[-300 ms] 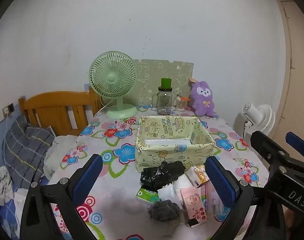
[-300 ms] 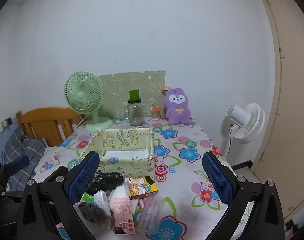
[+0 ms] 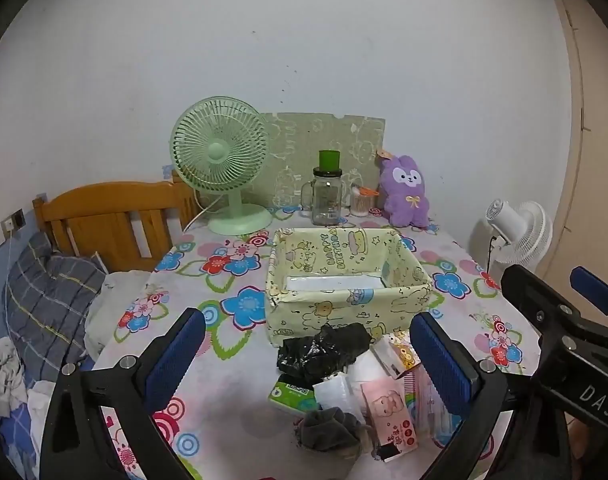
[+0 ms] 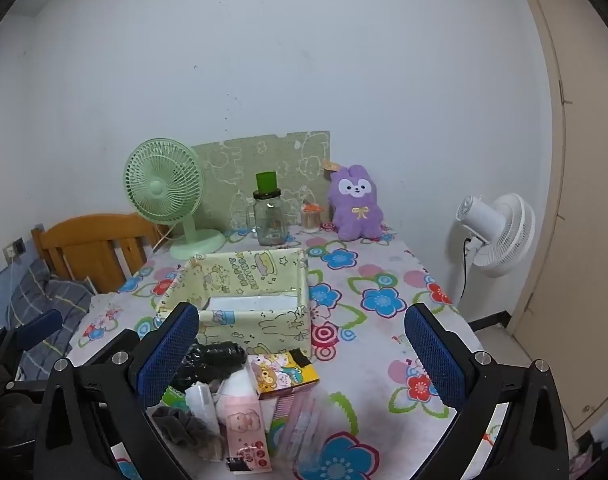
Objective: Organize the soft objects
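Table: a table under a white cloth printed with bright flowers [image 3: 232, 312] [image 4: 383, 300] carries everything below.
Box: a pale yellow cartoon-print fabric box [image 3: 343, 280] [image 4: 240, 292] stands open-topped mid-table, white base showing inside.
Fan: a mint-green plastic desk fan [image 3: 222, 160] [image 4: 164, 192] stands upright at the far edge, left of the box.
Plush: a purple rabbit plush toy [image 3: 407, 192] [image 4: 355, 204] sits upright against the wall, behind the box.
Jar: a clear glass jar with a green lid [image 3: 327, 194] [image 4: 268, 212] stands between fan and plush.
Left gripper: the left gripper [image 3: 307, 356] hangs above the near pile, blue-padded fingers wide apart, holding nothing.
Right gripper: the right gripper [image 4: 302, 356] likewise, fingers spread, nothing between them.
Black bag: a crumpled black plastic bag [image 3: 319, 352] [image 4: 212, 360] lies touching the box's near wall.
Pink packet: a pink printed tissue packet [image 3: 389, 412] [image 4: 246, 432] lies in the pile.
Grey cloth: a bunched dark grey cloth [image 3: 329, 432] [image 4: 180, 426] lies nearest, just beside the pink packet.
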